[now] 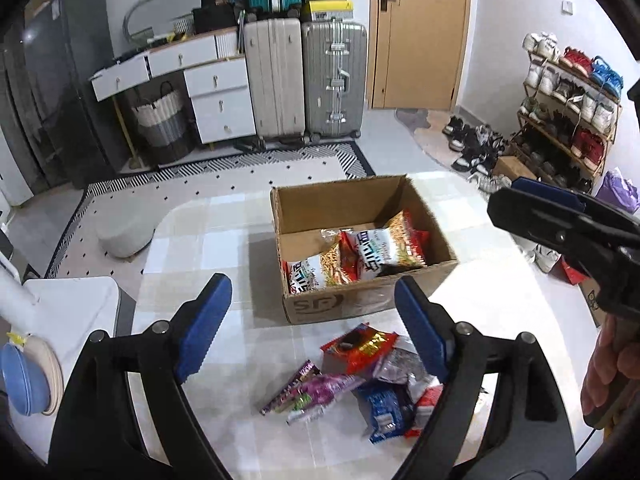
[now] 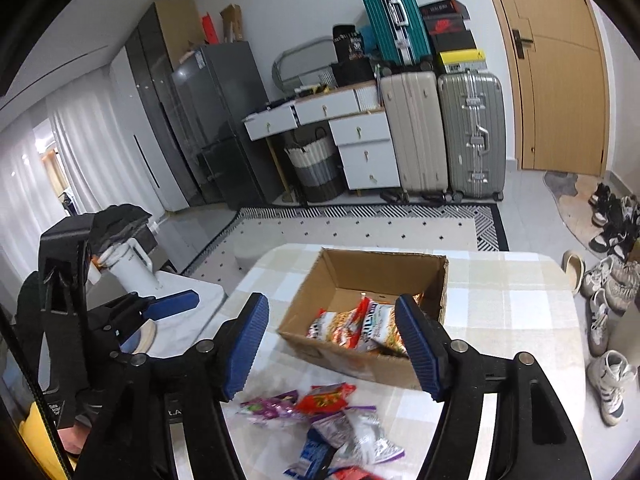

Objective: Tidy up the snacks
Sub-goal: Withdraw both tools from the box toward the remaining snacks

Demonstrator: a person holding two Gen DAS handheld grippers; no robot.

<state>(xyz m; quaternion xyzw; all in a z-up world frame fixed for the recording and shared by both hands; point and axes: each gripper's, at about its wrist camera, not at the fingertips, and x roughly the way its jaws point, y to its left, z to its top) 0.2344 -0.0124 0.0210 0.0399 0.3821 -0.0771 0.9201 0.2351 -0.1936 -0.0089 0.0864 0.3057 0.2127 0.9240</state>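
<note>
Both grippers hang above the checked bench (image 1: pixel 224 240), each with its blue pads spread wide and nothing between them. The left gripper (image 1: pixel 312 324) hovers over the near side of the bench; the loose pile of snack packets (image 1: pixel 360 376) lies just below and ahead of it, between its pads as the left wrist camera sees it, with the right-hand pad covering the pile's far edge. A red packet (image 1: pixel 360 346) sits on top nearest the cardboard box (image 1: pixel 352 304), a purple one (image 1: pixel 320 390) sprawls to the left, and a blue one (image 1: pixel 384 408) lies nearest the camera.

The box stands open just beyond the pile, and inside it several noodle-snack bags (image 1: pixel 360 258) lean against each other along the near wall.

From the right wrist camera, the right gripper (image 2: pixel 334 346) is also held above the bench, with the box (image 2: pixel 344 276) framed between its pads and the pile (image 2: pixel 332 420) lower down, near the frame's bottom edge. The packets there are blurred, and the lowest ones are cut off, so I cannot read any labels. The right-hand pad hides a corner of the bags in the box (image 2: pixel 360 326).
</note>
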